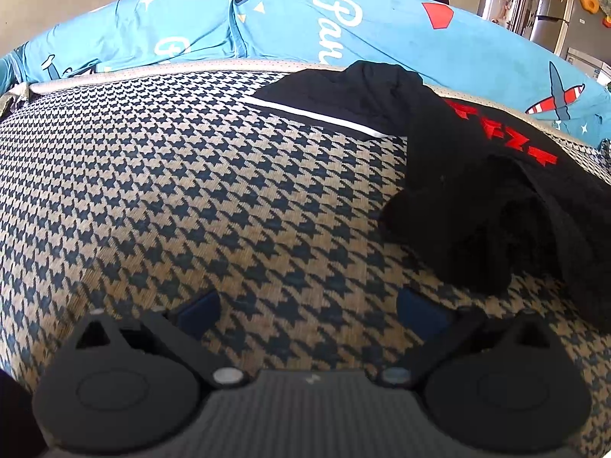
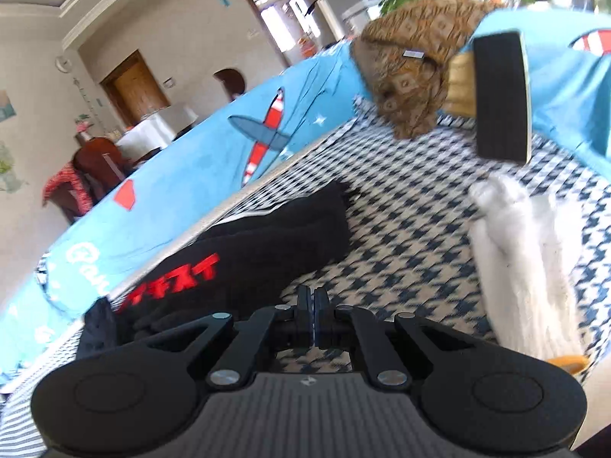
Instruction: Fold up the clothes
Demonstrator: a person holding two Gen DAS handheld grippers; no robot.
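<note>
Your left tool (image 1: 307, 311) hangs over the houndstooth cushion (image 1: 152, 191) with its blue-padded fingers (image 1: 198, 311) spread wide and nothing between them. Your right tool (image 2: 314, 315) has its fingers pressed together, gripping nothing. The black garment (image 1: 477, 198) with red lettering lies crumpled on the cushion against the blue cover (image 1: 305, 26), just ahead and right of your left tool. A white cloth (image 2: 523, 267) lies well apart, near a brown knit (image 2: 412, 68).

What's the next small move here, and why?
Probably reach the open left gripper forward-right to an edge of the black garment. It lies crumpled on the houndstooth surface, neither gripper holds it, and the right gripper is shut on nothing.
</note>
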